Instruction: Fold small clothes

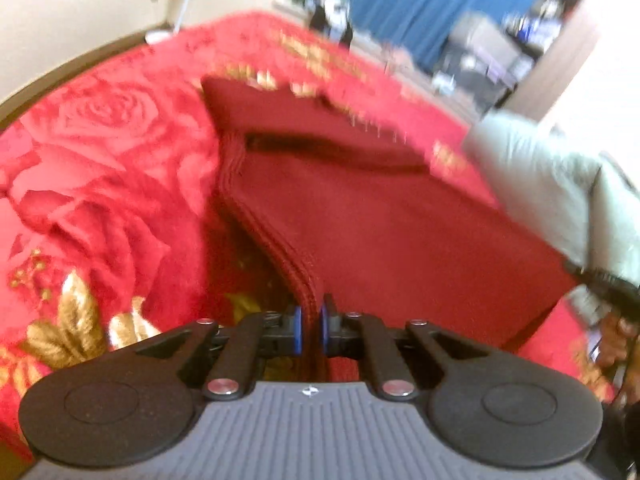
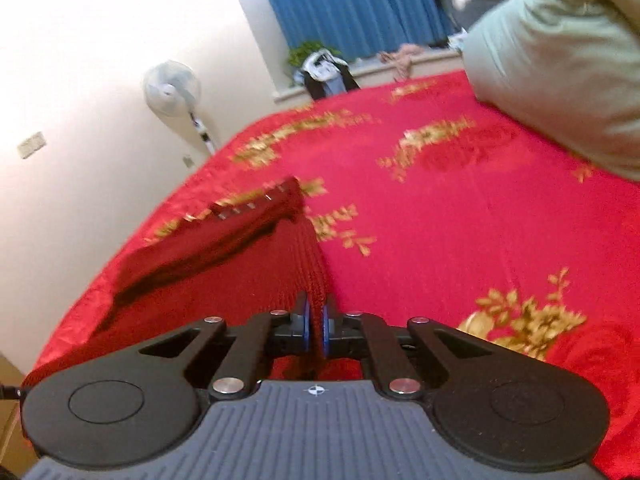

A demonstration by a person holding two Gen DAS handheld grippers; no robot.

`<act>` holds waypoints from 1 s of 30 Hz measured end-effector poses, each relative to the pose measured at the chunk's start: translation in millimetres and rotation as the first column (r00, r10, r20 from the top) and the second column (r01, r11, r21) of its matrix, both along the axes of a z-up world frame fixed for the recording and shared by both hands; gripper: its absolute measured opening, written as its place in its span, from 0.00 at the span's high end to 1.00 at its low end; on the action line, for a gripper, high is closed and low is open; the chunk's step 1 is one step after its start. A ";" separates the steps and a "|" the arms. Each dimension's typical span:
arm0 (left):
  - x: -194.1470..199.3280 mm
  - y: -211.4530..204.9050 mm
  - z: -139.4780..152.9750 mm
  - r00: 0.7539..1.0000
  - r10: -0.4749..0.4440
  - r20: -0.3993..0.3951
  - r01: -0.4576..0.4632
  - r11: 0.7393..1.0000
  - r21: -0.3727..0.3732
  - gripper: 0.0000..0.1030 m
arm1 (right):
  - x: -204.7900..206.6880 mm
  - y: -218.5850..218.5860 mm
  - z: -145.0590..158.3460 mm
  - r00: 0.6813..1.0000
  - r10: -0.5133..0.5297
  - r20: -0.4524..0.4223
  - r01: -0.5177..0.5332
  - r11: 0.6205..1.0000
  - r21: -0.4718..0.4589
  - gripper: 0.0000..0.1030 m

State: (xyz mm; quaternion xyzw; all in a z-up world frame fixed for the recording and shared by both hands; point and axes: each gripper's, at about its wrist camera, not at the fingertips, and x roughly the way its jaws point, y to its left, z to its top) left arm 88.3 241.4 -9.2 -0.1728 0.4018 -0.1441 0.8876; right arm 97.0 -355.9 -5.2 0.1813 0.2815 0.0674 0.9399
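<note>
Both grippers are pinching the dark red knitted garment (image 1: 360,208) by its ribbed edge, lifting that side off the red floral bedspread (image 1: 100,152). The left gripper (image 1: 311,322) is clamped shut on one corner, the right gripper (image 2: 316,322) on the other, while the far edge is resting on the bedspread.

A dark red garment (image 1: 360,216) is stretched out over the red flowered bedspread (image 1: 100,152), its near edge lifted and bunched into ridged folds at two points. The far part is laid flat, a dark slit-like opening is seen across it, and small pale marks line its far edge.
</note>
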 end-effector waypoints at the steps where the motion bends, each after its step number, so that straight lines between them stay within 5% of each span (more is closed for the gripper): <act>1: -8.9 5.5 3.0 1.000 0.010 0.012 -0.010 1.000 -0.017 0.91 | -10.3 -1.2 10.0 1.000 -0.002 0.010 0.002 1.000 0.000 0.95; 4: -31.6 21.7 2.8 1.000 -0.003 0.004 0.003 0.998 -0.067 0.91 | -41.0 -6.7 27.9 0.999 -0.038 0.018 0.039 0.999 -0.016 0.95; 8: -41.4 16.3 -8.6 0.995 -0.088 -0.056 0.087 0.996 -0.030 0.84 | -58.8 -16.0 8.7 0.976 -0.168 -0.137 0.165 0.986 -0.027 0.94; 12: -28.0 16.8 -19.1 0.995 -0.040 -0.090 0.039 0.999 -0.013 0.79 | -52.1 -0.4 -15.4 0.961 -0.239 -0.138 0.206 0.954 -0.217 0.90; 18: -1.3 -25.1 -23.6 0.984 -0.141 -0.107 0.144 0.990 0.014 0.79 | -24.2 17.2 -49.7 0.979 -0.031 -0.200 0.007 0.993 -0.120 0.86; 23: 20.5 -59.8 -53.2 0.955 -0.146 -0.258 0.190 0.970 0.154 0.74 | -8.8 25.3 -113.6 0.893 -0.041 -0.448 -0.061 0.975 -0.212 0.86; 26: 29.5 -70.9 -66.2 0.944 -0.102 -0.313 0.184 0.952 0.246 0.74 | -7.3 27.0 -102.6 0.918 -0.031 -0.396 -0.049 0.980 -0.191 0.84; 30: 34.1 -69.3 -48.4 0.982 -0.034 -0.188 0.080 0.967 0.243 0.70 | -9.0 31.9 -95.3 0.937 -0.002 -0.351 -0.060 0.984 -0.167 0.66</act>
